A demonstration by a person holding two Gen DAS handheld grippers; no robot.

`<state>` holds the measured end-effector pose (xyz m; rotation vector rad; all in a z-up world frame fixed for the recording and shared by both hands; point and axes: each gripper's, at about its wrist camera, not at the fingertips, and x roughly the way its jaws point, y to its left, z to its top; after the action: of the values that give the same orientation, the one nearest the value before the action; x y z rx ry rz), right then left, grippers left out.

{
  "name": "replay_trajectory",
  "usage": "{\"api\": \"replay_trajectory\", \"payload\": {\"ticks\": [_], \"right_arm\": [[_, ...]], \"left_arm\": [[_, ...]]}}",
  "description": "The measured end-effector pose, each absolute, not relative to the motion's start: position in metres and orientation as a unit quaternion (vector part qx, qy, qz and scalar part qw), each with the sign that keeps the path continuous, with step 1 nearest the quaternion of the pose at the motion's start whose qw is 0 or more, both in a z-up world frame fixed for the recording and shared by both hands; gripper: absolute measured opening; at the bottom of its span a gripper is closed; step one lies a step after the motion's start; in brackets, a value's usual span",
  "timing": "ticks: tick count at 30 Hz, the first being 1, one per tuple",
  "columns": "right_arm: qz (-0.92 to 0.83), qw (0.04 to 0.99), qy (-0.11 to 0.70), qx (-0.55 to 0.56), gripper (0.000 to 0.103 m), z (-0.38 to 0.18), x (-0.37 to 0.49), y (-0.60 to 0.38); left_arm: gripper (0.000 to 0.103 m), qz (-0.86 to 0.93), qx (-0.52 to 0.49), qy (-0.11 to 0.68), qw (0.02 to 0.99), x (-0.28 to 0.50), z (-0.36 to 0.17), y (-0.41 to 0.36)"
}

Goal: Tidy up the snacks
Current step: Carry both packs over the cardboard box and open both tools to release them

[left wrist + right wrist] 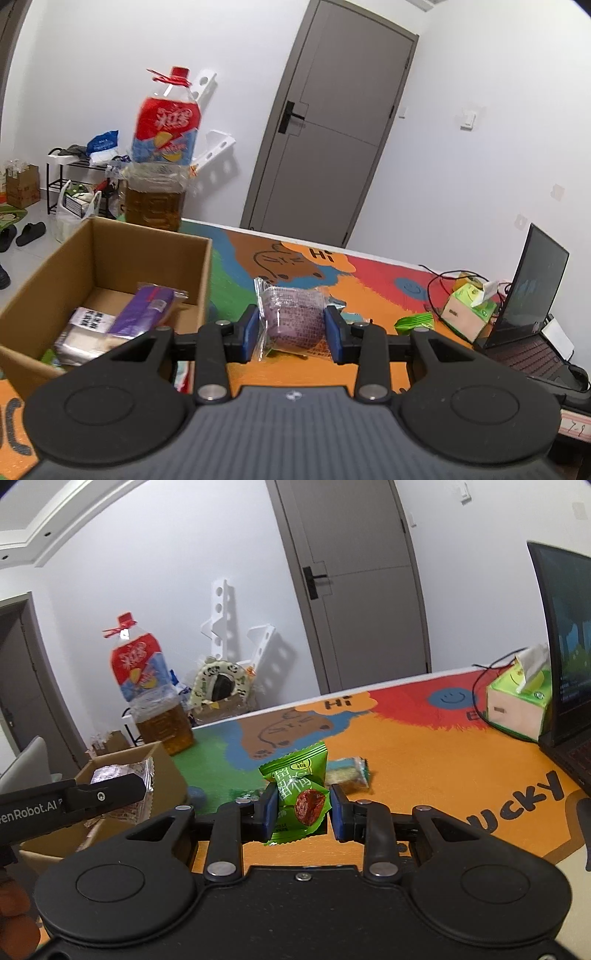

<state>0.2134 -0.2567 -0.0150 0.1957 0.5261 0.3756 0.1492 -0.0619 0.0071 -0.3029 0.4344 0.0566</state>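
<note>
The left tool [291, 332] was clenched on a clear crinkly plastic packet holding a purple cake [293, 321], carried above the tabletop [369, 291] just right of the open brown cardboard box [110, 251]. The right tool [303, 810] gripped a glossy green foil sachet printed with a red dried plum [301, 794], held upright over the tabletop.

Judging by the task, the step in hand was dropping each snack into the box. To do it well, the left tool should swing over the box's near wall, lower until the packet sat just above the contents, then let go, so the light wrapper would not catch the cardboard rim. The right tool should wait well clear and follow afterwards.

Inside the box lay a flat purple wrapper [142, 314] and a pale packet with a black-and-white label [90, 323], both soft and slippery-looking. A bluish wrapped bar [349, 773] remained on the tabletop's bright printed mat. The film wrappers looked thin and pliable, likely to crumple under the blue pads [251, 332] rather than resist.
</note>
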Motion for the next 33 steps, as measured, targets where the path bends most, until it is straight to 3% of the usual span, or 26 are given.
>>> {"api": "replay_trajectory", "payload": {"ticks": [33], "right_arm": [[0.274, 0.931, 0.232, 0.061, 0.030, 0.022, 0.200, -0.148]], "left_arm": [[0.037, 0.113, -0.201, 0.175, 0.957, 0.119, 0.025, 0.062]]}}
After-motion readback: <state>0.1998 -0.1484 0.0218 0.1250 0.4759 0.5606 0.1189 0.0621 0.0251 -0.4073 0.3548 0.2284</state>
